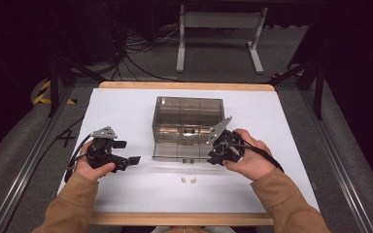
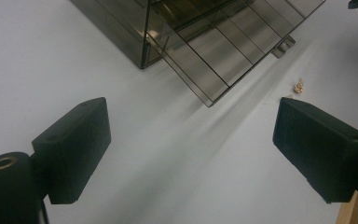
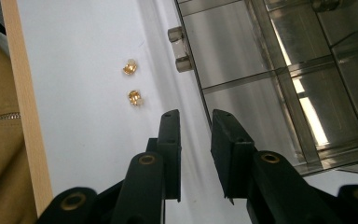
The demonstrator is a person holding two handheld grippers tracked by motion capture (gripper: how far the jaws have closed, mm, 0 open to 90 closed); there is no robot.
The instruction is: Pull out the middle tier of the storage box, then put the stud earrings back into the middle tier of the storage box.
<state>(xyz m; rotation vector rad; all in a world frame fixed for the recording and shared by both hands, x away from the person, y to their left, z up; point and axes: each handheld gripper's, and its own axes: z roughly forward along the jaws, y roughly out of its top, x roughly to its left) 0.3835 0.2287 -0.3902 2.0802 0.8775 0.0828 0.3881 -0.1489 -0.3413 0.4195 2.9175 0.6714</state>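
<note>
The two small brass nuts (image 3: 132, 82) lie just left of the right gripper (image 3: 195, 122), its narrowly parted jaws seemingly empty; the wide-open left gripper (image 2: 191, 135) sits farther off.

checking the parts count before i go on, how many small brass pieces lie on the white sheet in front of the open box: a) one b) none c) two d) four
c, two small brass pieces lie side by side on the white sheet, just in front of the clear box's dropped lid.
</note>
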